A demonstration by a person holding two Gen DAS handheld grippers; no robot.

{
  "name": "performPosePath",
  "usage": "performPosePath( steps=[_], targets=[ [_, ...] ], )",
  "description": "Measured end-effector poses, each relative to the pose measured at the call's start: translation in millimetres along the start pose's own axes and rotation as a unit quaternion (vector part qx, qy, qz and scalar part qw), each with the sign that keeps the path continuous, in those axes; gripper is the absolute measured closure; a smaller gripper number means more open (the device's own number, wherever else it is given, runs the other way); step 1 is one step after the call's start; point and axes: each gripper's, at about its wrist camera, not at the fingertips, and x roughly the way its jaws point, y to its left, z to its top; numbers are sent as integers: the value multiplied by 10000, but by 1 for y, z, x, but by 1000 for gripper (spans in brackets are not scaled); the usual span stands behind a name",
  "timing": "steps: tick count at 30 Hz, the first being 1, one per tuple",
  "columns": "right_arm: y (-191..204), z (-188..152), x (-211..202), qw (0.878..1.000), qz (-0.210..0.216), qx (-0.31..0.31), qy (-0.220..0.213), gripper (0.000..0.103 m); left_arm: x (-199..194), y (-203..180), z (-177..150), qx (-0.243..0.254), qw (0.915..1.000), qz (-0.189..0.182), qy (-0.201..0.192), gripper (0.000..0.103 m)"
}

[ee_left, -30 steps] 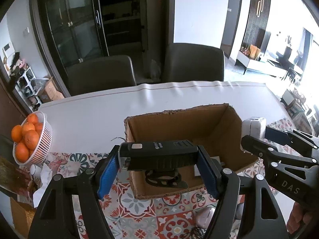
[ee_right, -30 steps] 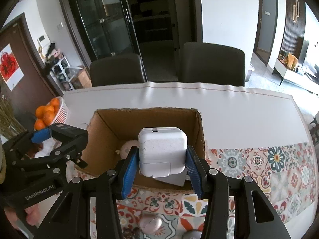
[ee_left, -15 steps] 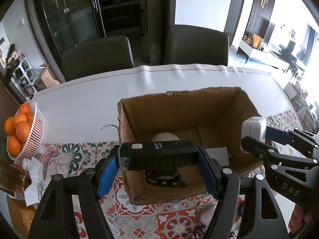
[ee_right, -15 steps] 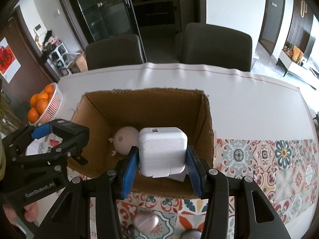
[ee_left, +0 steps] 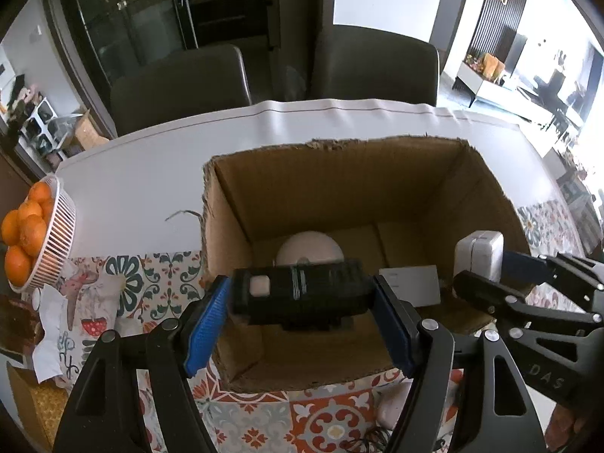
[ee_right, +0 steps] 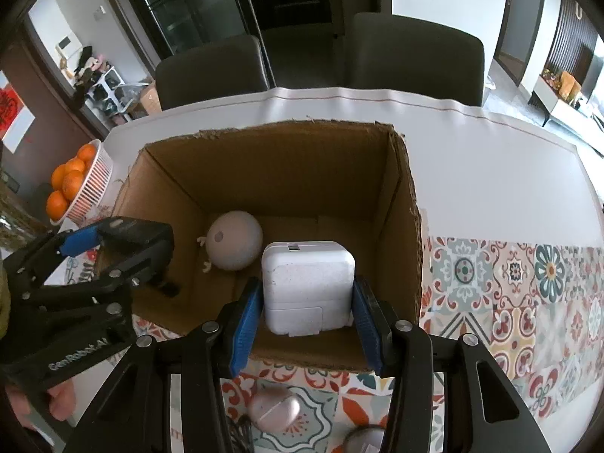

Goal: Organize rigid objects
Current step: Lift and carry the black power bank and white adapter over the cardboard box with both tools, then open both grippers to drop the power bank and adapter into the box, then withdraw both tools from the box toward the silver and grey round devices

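An open cardboard box [ee_left: 339,173] [ee_right: 271,158] stands on the table. My left gripper [ee_left: 300,313] is shut on a black rectangular device [ee_left: 298,292] and holds it over the box's near left part. My right gripper [ee_right: 307,321] is shut on a white power adapter [ee_right: 307,287] over the box's near right part; the adapter also shows in the left wrist view [ee_left: 479,255]. Inside the box lie a pale round ball-like object [ee_right: 234,239] [ee_left: 309,251] and a white flat item [ee_left: 411,283].
A white basket of oranges [ee_left: 37,234] [ee_right: 81,185] stands at the table's left edge. Small pale round objects [ee_right: 275,409] lie on the patterned cloth [ee_right: 528,294] in front of the box. Two dark chairs [ee_right: 411,60] stand behind the table.
Both grippers have moved forward and over the box with their objects. The view now looks down into the box.
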Motion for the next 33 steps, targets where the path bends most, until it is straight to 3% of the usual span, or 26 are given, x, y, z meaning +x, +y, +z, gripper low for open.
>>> performPosePath(
  steps=[8,21,33],
  targets=[
    [-3,-3,-10,9999,-25,62,-138,53,-16,-4,-3,22,9998,-25,-173,25],
    [-2,-16,-62,9952,-453,96,-864,51,-60,-12,-18,61,9974,119,-704,25],
    [-1,-36,-91,9926,-598,153,-1049,44,-87,-22,-39,121,9962,-49,-855,25]
  ],
)
